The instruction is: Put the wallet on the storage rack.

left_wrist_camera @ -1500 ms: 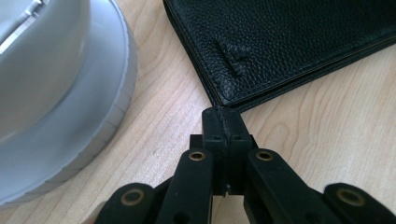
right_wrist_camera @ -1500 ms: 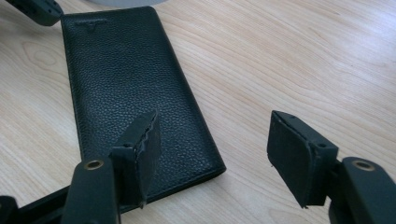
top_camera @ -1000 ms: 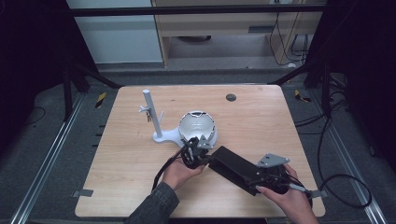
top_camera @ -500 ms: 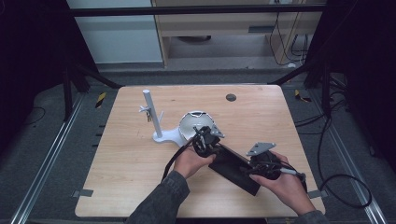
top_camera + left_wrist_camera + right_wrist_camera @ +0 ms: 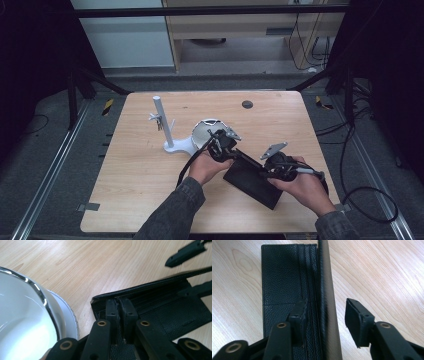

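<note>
Wallet [image 5: 250, 180], black and opened, lies on the wooden surface [image 5: 140, 175] just beside a white bowl [image 5: 202, 131]. Left gripper [image 5: 119, 312] has its fingers [image 5: 111, 312] clenched on the raised flap's corner. Right gripper [image 5: 325, 315] has its fingers [image 5: 354, 320] released, one on each side of the flap.

a pale wood-grain surface [image 5: 140, 175] with light brown streaks. on it lies a black wallet [image 5: 284, 285] with a pebbled leather texture and stitched card slots. both the left hand-held gripper [image 5: 119, 312] and the right hand-held gripper [image 5: 325, 315] are matte black with small brass-coloured rivets. a white bowl [image 5: 22, 322] has a shiny chrome rim. a white stand [image 5: 167, 130]. dark grey sleeve [image 5: 172, 212].
</note>
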Tool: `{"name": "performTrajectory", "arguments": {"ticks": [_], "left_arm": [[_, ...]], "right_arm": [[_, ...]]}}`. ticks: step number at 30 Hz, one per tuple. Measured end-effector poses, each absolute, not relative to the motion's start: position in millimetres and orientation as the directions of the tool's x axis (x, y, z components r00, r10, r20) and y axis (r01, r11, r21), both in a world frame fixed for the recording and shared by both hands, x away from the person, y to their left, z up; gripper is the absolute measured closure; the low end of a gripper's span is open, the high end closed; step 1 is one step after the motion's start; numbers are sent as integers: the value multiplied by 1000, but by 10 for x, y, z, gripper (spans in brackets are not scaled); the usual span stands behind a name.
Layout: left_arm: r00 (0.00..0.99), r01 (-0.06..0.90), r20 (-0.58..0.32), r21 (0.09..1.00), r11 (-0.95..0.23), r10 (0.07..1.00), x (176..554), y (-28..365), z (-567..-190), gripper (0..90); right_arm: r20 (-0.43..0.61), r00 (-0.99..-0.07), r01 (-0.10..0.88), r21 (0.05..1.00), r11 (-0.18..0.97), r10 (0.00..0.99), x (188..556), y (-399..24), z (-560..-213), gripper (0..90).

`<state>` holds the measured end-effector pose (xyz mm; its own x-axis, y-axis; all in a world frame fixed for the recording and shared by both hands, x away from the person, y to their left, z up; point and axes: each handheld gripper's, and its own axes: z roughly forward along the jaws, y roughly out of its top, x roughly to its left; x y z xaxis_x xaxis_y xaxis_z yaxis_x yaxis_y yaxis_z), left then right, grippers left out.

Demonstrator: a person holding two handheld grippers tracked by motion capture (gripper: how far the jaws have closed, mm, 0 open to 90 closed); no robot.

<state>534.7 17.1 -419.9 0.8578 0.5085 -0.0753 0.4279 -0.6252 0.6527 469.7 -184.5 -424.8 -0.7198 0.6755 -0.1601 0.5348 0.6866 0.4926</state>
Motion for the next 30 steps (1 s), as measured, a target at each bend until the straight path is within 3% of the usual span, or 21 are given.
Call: {"name": "performTrajectory", "arguments": {"ticks": [10,30], "left_arm": [[862,417,-54,640,-645,503,5358,156,-4155,862],[866,419,-65,634,-650,496,5348,128,-4202,857]], "right_arm": [[-152,-739,541,447,712,657,4816,-1817,-4276,651],[-156,-736,562,401,723,659,4876,-1773,-4395,657]]}}
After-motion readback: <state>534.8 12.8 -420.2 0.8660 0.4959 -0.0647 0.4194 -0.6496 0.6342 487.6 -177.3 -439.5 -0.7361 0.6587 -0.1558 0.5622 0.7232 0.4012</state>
